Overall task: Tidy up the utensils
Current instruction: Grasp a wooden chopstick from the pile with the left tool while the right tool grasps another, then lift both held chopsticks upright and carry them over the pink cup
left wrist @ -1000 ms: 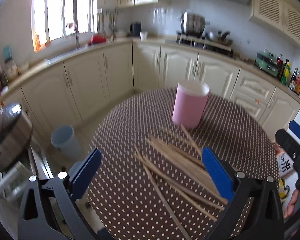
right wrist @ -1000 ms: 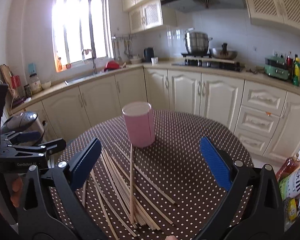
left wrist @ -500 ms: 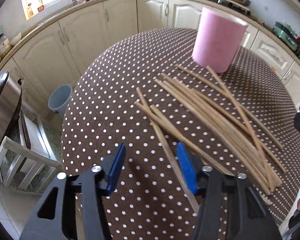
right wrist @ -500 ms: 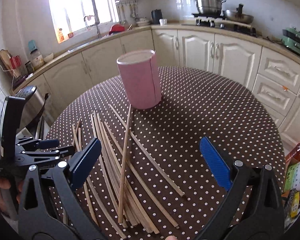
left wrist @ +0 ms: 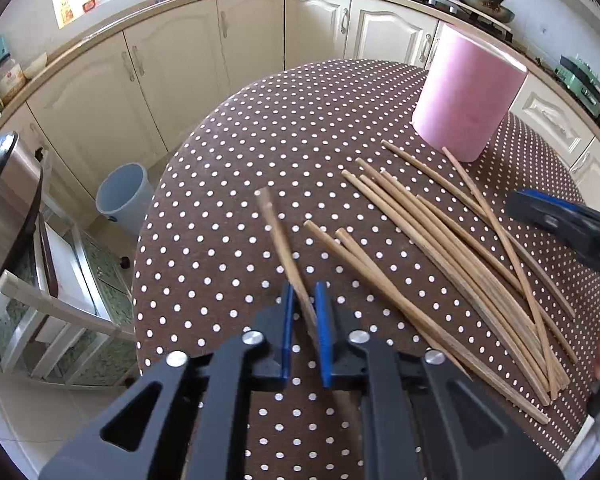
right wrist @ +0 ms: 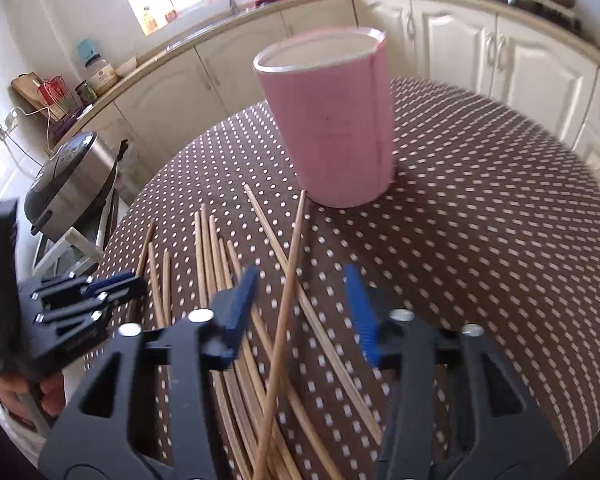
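Observation:
Several wooden chopsticks (left wrist: 452, 240) lie loose on the brown polka-dot table (left wrist: 228, 152), also in the right wrist view (right wrist: 216, 256). A pink cylindrical holder (left wrist: 466, 92) stands upright behind them, seen too in the right wrist view (right wrist: 332, 124). My left gripper (left wrist: 303, 304) is shut on one chopstick (left wrist: 278, 232), whose far end points away over the table. My right gripper (right wrist: 300, 284) is open over the pile, one slanted chopstick (right wrist: 288, 292) lying between its jaws. The left gripper also shows in the right wrist view (right wrist: 112, 286).
A grey bin (left wrist: 124, 196) stands on the floor left of the table. A rice cooker (right wrist: 74, 184) sits on a white stand (left wrist: 44, 300) by the table's left edge. Cream cabinets (left wrist: 180, 64) line the back. The table (right wrist: 500, 240) right of the holder shows only cloth.
My left gripper has closed on one chopstick at the pile's left side. My right gripper has lowered toward the pile and its jaws have narrowed.

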The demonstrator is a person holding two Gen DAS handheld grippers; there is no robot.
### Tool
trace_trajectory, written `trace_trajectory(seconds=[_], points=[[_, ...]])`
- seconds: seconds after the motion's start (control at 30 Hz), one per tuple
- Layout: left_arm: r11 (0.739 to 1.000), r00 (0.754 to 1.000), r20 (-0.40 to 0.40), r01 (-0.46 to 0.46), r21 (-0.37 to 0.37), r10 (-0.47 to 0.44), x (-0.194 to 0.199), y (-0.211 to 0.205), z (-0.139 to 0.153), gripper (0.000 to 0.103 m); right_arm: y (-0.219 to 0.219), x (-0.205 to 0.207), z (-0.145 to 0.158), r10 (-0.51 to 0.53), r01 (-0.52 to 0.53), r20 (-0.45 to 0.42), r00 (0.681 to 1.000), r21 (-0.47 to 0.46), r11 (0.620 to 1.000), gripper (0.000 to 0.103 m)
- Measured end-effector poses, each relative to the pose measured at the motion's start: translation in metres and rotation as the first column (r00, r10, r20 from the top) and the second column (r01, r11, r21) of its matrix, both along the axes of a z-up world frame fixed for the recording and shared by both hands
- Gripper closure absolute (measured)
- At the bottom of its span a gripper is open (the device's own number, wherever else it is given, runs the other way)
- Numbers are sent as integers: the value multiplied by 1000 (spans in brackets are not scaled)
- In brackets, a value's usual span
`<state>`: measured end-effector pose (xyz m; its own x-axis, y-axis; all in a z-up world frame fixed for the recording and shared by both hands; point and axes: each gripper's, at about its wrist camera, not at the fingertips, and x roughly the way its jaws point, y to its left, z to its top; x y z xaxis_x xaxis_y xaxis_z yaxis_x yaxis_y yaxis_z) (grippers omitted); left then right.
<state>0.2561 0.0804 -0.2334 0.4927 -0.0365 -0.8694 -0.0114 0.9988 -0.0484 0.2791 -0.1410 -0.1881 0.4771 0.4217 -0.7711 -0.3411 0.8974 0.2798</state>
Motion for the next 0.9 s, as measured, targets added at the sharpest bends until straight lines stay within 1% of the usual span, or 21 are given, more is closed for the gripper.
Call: trace_trajectory(seconds=[0.07, 0.2, 0.23, 0.3, 0.33, 0.37, 0.4, 0.43, 0.53, 0.63, 0.73, 0.8, 0.9], points=[[1000, 1000, -1, -1, -21, 1, -2, 6, -1, 96, 7, 14, -7, 7, -7, -35, 999, -2, 1000, 69], [997, 1000, -5, -4, -72, 3, -3, 19, -4, 96, 16, 26, -10, 6, -8, -63, 998, -28, 1000, 71], [997, 1000, -6, -6, -79, 6, -3, 21, -4, 96, 18, 29, -11, 7, -10, -71, 997, -31, 999, 73], [997, 1000, -3, -7, -79, 7, -5, 23, -4, 96, 20, 35, -13, 3, -7, -78, 997, -49, 999, 80], [997, 1000, -3, -9, -81, 9, -6, 23, -3, 96, 21, 37, -14, 3, -7, -84, 997, -48, 999, 81], [996, 1000, -2, -11, -84, 11, -7, 25, -3, 96, 21, 39, -14, 5, -8, -88, 996, -45, 999, 85], [996, 1000, 1, -11, -85, 11, -8, 26, -2, 96, 22, 41, -15, 6, -10, -91, 996, -44, 999, 92], [996, 1000, 7, -11, -85, 12, -10, 27, 0, 96, 22, 42, -14, 9, -13, -97, 995, -34, 999, 95], [996, 999, 26, -16, -86, 19, -14, 30, 7, 96, 20, 44, -16, 13, -14, -109, 994, -6, 1000, 97], [996, 998, 54, -15, -92, 20, -17, 31, 19, 96, 12, 38, -10, 11, -9, -99, 995, 15, 1000, 97], [994, 996, 88, 7, -111, 3, -19, 28, 35, 96, 4, 24, 2, 20, -18, -71, 997, 33, 999, 97], [993, 993, 119, 28, -116, -14, -20, 24, 50, 96, -1, 17, 13, 31, -28, -49, 998, 55, 998, 97], [989, 985, 168, 72, -132, -49, -20, 15, 75, 96, -13, 2, 40, 42, -43, 18, 999, 72, 996, 97]])
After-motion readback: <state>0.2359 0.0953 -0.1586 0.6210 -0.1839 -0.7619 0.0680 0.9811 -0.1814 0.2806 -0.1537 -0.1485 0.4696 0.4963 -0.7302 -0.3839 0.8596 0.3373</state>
